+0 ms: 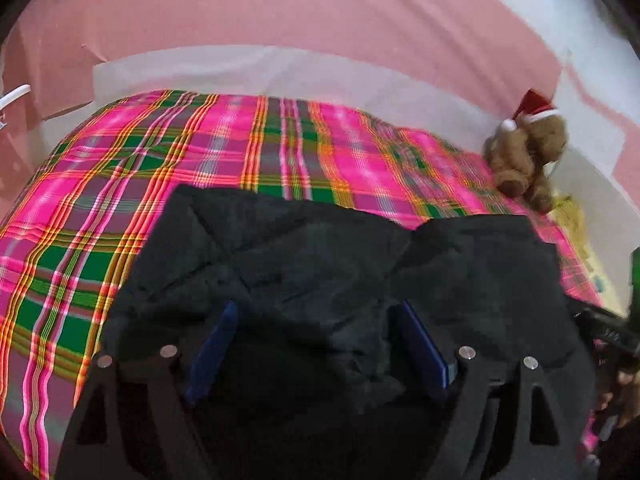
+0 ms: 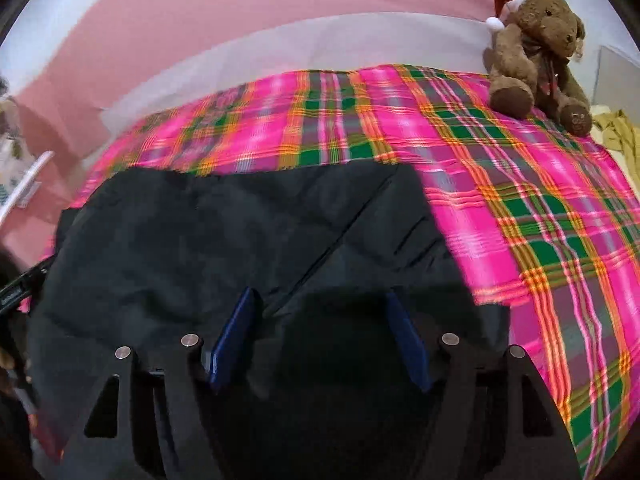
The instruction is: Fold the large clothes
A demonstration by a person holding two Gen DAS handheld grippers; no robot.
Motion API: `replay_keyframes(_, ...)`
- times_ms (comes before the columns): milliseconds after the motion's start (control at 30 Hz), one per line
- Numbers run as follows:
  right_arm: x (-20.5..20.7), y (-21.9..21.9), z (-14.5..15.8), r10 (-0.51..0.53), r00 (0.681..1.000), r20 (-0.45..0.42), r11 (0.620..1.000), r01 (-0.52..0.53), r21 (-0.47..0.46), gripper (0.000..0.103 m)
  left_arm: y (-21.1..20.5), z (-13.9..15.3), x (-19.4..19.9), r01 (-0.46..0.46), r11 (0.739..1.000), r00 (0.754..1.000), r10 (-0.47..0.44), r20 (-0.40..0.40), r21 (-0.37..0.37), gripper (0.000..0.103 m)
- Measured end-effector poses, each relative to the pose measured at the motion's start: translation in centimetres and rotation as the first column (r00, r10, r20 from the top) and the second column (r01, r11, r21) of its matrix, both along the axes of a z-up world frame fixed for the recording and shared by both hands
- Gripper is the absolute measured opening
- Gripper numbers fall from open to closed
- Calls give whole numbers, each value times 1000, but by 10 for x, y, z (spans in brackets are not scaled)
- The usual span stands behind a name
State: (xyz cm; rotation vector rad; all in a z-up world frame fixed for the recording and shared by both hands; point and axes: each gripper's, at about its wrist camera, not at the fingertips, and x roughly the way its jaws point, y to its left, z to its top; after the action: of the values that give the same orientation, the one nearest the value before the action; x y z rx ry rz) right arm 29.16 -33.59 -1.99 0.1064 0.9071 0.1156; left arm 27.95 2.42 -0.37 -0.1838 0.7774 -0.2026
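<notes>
On the bed covered by a pink and green plaid cloth, a large black padded garment is laid flat. Both the left gripper and the right gripper are seen above it with jaws released, nothing grasped. A brown plush bear with red hat is seated near the far corner.

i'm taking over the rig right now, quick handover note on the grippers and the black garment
Left gripper: open, holding nothing, above the black garment.
Right gripper: open, holding nothing, also above it.
Garment: lies on the plaid bedspread, creased, apparently partly folded.
Teddy bear sits at the far corner, clear of the garment.
Left: probably regrasp the edges and finish folding; how many folds remain I cannot tell.
</notes>
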Motion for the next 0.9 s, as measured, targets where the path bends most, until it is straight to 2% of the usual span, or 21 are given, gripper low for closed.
replay_keyframes(200, 15, -6, -19, -30, 999, -22, 1000, 30, -7, 68, -16, -16, 24, -16, 997, 1000, 16, 6, 69, 84)
replay_keyframes(300, 8, -8, -2, -39, 999, -19, 999, 39, -15, 68, -16, -7, 23, -16, 996, 1000, 19, -22, 88, 83)
replay_keyframes(367, -1, -6, 15, -37, 999, 32, 999, 37, 3, 68, -15, 8, 13, -15, 998, 1000, 16, -12, 68, 81)
replay_keyframes(433, -4, -5, 30, -26, 997, 69, 999, 24, 24, 68, -20, 26, 1, 24, 1000, 999, -24, 27, 15, 81)
replay_keyframes(567, 15, 1, 24, -15, 999, 33, 1000, 15, -18, 68, -62, 44, 1, 140, 990, 988, -141, 67, 24, 81)
replay_keyframes(633, 31, -3, 5, -31, 999, -40, 999, 29, -40, 68, -84, 33, 20, 177, 983, 984, -178, 15, 42, 81)
replay_keyframes(700, 43, -10, -13, -38, 995, -89, 998, 33, -51, 68, -100, 9, 46, 179, 982, 982, -174, -78, 67, 81)
replay_keyframes(800, 50, -17, -27, -57, 993, -102, 998, 54, -36, 68, -111, -15, 64, 173, 980, 982, -163, -100, 102, 81)
replay_keyframes(900, 53, -16, -38, -65, 993, -98, 997, 62, -39, 68, -115, -25, 69, 170, 979, 982, -159, -102, 110, 81)
